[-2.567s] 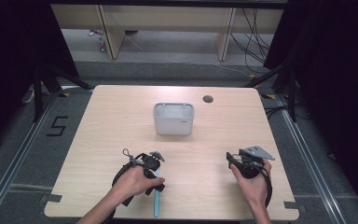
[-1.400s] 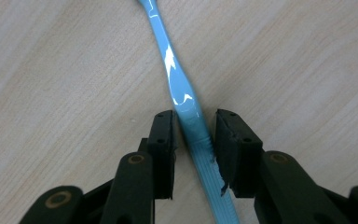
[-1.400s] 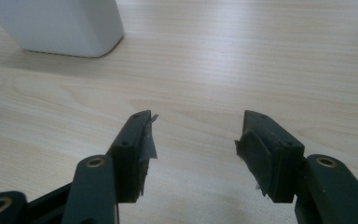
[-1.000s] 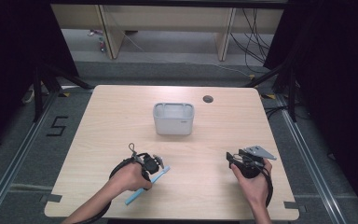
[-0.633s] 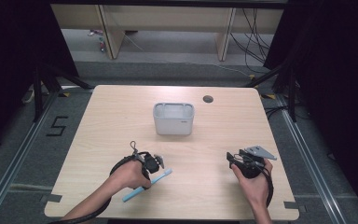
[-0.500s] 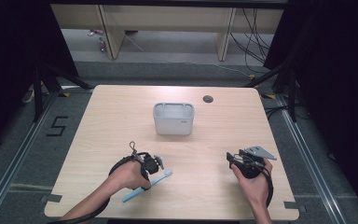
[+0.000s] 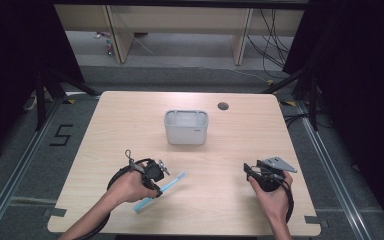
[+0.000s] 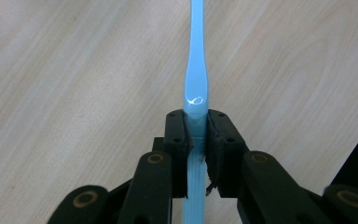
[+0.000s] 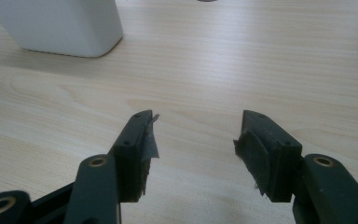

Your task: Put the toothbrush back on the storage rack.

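Pale wood runs bare under everything, and near its left front your blue toothbrush (image 7: 161, 190) now sits clamped in the left gripper (image 7: 156, 186), lying slantwise with its head aimed right and away. A second ago it rested lower and flatter beside your hand; since then the jaws have finished closing on the handle and the brush has come up a little (so the pick looks done, and carrying it is what remains). Likely it goes to the white holder (image 7: 186, 127), which stands well apart at the table's far middle. From the left gripper view you get what the high view cannot give: both pads pinch the ribbed part of the toothbrush (image 8: 195, 100), just behind its waist. Your right gripper (image 9: 196, 140) waits wide and empty, the holder's corner (image 9: 65, 25) far ahead at its left.
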`<state>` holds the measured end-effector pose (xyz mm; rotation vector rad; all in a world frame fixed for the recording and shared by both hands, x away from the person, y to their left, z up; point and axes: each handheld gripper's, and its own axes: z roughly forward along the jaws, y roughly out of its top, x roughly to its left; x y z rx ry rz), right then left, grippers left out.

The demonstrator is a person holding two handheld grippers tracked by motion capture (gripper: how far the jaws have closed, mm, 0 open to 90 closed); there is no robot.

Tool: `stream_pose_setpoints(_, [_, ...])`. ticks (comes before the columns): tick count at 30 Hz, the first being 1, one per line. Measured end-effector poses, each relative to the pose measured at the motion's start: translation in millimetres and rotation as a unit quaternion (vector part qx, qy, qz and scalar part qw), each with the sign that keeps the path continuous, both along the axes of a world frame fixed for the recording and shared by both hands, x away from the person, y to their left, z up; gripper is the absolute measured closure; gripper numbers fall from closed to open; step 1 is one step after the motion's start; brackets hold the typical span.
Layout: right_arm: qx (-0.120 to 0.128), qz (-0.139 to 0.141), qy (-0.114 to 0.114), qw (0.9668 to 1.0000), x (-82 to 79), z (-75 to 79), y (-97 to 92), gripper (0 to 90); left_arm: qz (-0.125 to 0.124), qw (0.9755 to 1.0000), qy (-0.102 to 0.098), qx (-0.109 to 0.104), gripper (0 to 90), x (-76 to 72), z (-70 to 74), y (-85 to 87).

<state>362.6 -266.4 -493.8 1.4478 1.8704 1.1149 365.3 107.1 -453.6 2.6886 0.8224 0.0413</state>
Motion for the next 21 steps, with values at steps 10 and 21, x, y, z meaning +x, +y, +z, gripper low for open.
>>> stream_pose_setpoints(10, [0.006, -0.004, 0.001, 1.0000, -1.1, -2.4, 3.8, 45.7, 0.028, 0.9957, -0.039, -0.078, 78.5, 0.5, 1.7, 12.6])
stream_pose_setpoints(21, [-0.006, 0.004, -0.006, 1.0000, -0.5, -3.4, 1.6, 44.3, 0.056, 0.9888, -0.084, -0.110, 78.5, 2.2, -0.4, 23.6])
